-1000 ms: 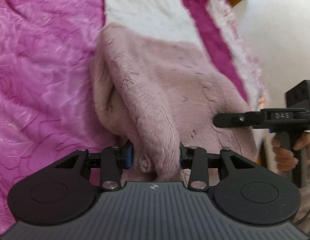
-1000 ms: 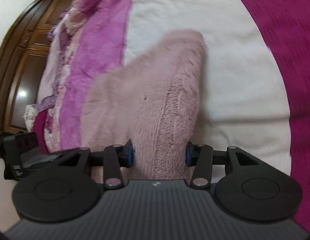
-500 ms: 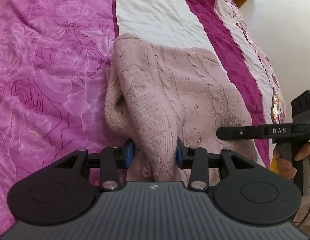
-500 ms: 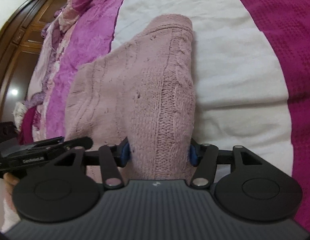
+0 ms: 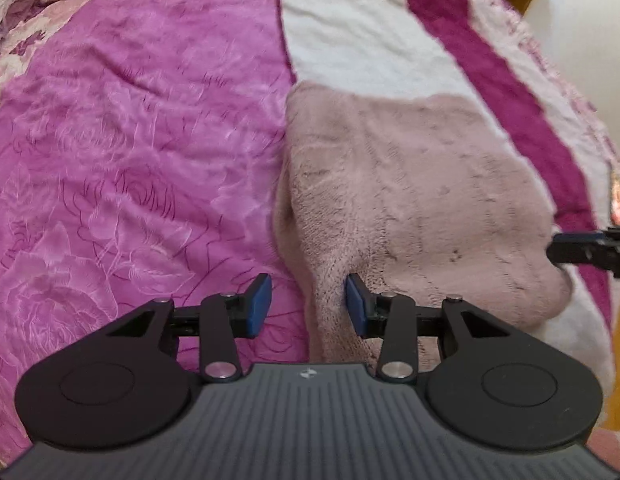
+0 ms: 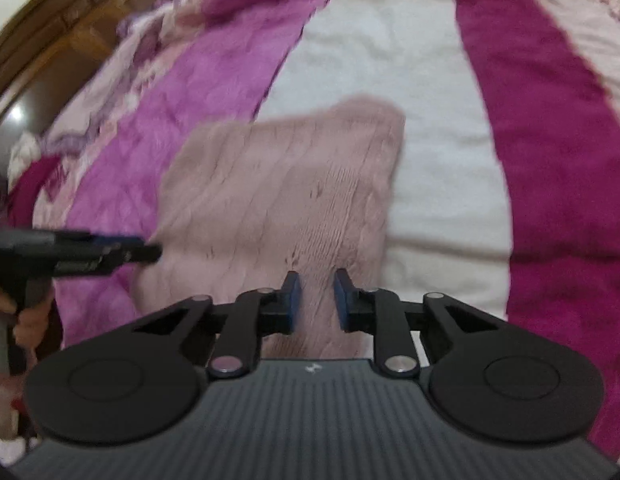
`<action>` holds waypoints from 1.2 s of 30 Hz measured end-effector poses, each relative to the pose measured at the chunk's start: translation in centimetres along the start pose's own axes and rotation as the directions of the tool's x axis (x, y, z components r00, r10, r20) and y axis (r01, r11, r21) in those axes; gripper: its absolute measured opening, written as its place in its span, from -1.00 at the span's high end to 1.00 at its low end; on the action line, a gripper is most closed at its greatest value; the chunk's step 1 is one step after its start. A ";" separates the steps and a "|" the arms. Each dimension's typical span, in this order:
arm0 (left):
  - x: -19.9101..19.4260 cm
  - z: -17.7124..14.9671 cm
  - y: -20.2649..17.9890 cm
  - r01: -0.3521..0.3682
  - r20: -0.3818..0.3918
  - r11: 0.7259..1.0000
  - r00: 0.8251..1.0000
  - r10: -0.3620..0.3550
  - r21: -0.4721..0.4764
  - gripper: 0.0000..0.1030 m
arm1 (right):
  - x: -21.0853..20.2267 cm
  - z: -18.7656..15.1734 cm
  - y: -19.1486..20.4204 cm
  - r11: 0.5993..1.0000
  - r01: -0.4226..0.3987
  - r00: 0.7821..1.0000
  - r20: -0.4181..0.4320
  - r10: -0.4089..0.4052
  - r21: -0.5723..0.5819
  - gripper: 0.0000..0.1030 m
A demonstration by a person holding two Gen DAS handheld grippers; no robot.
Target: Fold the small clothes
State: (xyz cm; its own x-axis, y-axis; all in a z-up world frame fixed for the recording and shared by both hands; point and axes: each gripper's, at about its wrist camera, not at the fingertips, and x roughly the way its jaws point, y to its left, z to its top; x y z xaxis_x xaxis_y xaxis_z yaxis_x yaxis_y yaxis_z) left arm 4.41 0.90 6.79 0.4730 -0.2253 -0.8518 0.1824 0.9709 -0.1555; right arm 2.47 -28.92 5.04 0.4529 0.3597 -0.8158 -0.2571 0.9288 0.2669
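Note:
A pale pink knitted sweater [image 5: 410, 200] lies folded on the bed. My left gripper [image 5: 309, 306] hovers over its near left edge, open. A ridge of the knit runs beside the right pad, and bare bedspread shows by the left pad. My right gripper [image 6: 317, 300] hangs over the near part of the sweater [image 6: 278, 184]. Its jaws are closing to a narrow gap, and the knit below shows through it with nothing pinched. Each gripper shows at the edge of the other's view: the right gripper [image 5: 558, 252] and the left gripper [image 6: 150, 252].
The bed carries a pink rose-patterned cover [image 5: 130, 160] with a white stripe [image 5: 350, 40] and a magenta stripe [image 6: 550, 160]. Dark wooden furniture [image 6: 70, 40] stands beyond the bed. A hand [image 6: 26, 320] grips the left tool's handle. A pale wall [image 5: 590, 20] is at the right.
Both grippers held bunched folds of the sweater before; both have let go and drawn back. The sweater now lies flatter. The right jaws stand much closer together.

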 end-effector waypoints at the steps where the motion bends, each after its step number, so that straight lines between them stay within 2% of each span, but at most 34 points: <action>1: 0.2 -0.1 -0.1 -0.015 0.000 1.000 1.000 0.015 0.007 0.11 | 0.6 0.0 0.2 1.000 0.008 1.000 -0.011 -0.008 -0.014 0.60; 4: -0.2 -0.1 -0.7 -0.041 0.010 0.999 0.999 0.041 0.022 0.11 | 1.3 0.4 0.4 1.000 0.024 0.999 -0.024 -0.023 0.009 0.57; 8: -2.5 -0.4 -1.6 -0.034 0.015 0.999 0.999 0.033 0.029 0.10 | -0.5 0.4 0.9 0.999 0.035 0.999 -0.032 -0.034 0.040 0.50; 9: -3.4 -0.7 -1.9 -0.019 0.013 0.999 1.000 0.019 0.035 0.01 | -1.1 0.0 0.9 0.998 0.040 0.999 -0.036 -0.038 0.046 0.21; 10: -4.1 -0.9 -2.2 -0.004 0.015 0.999 1.000 0.003 0.042 -0.17 | -1.6 -0.3 1.0 0.998 0.041 0.998 -0.043 -0.038 0.054 -0.24; 12: -5.6 -1.4 -3.2 0.010 0.026 0.999 1.000 -0.011 0.043 -0.40 | -2.4 -1.2 1.2 0.998 0.037 0.998 -0.045 -0.035 0.053 -0.57; 13: -6.1 -1.7 -3.6 0.009 0.036 0.999 0.999 -0.011 0.041 -0.49 | -2.6 -1.8 1.5 0.998 0.044 0.997 -0.058 -0.042 0.034 -0.53; 16: -6.5 -2.7 -4.7 -0.025 0.037 0.999 0.999 0.024 0.032 -0.53 | -2.6 -3.1 2.2 0.997 0.071 0.994 -0.088 -0.070 0.006 -0.53; 19: -5.6 -3.6 -5.9 -0.095 -0.004 0.994 0.995 0.095 0.048 -0.54 | -2.0 -4.3 2.7 0.996 0.092 0.989 -0.113 -0.091 0.002 -0.53; 21: -4.8 -4.3 -6.3 -0.109 -0.038 0.993 0.993 0.111 0.046 -0.54 | -1.4 -5.3 3.1 0.993 0.113 0.987 -0.112 -0.115 -0.022 -0.53; 25: -3.1 -5.4 -6.2 -0.092 -0.089 0.996 0.992 0.091 -0.005 -0.54 | -0.2 -6.9 4.0 0.981 0.185 0.979 -0.069 -0.189 -0.067 -0.59; 28: -1.7 -5.8 -6.2 -0.121 -0.115 0.992 0.986 0.118 -0.018 -0.54 | 0.4 -7.6 4.5 0.976 0.211 0.977 -0.029 -0.212 -0.045 -0.74; 31: -0.5 -6.1 -6.2 -0.150 -0.134 0.988 0.980 0.146 -0.023 -0.54 | 1.1 -7.9 5.0 0.965 0.255 0.967 -0.006 -0.256 -0.060 -0.76; 36: -0.3 -6.2 -6.0 -0.152 -0.121 0.987 0.982 0.145 -0.047 -0.55 | 1.7 -8.4 5.8 0.948 0.291 0.956 -0.003 -0.294 -0.131 -0.77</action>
State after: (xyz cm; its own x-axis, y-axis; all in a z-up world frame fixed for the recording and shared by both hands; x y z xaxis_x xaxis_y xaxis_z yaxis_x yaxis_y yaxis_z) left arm -2.14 -4.39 4.89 0.3870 -0.0705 -0.9194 0.0679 0.9965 -0.0479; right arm -5.44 -23.70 0.85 0.5062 0.0709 -0.8595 -0.2236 0.9733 -0.0514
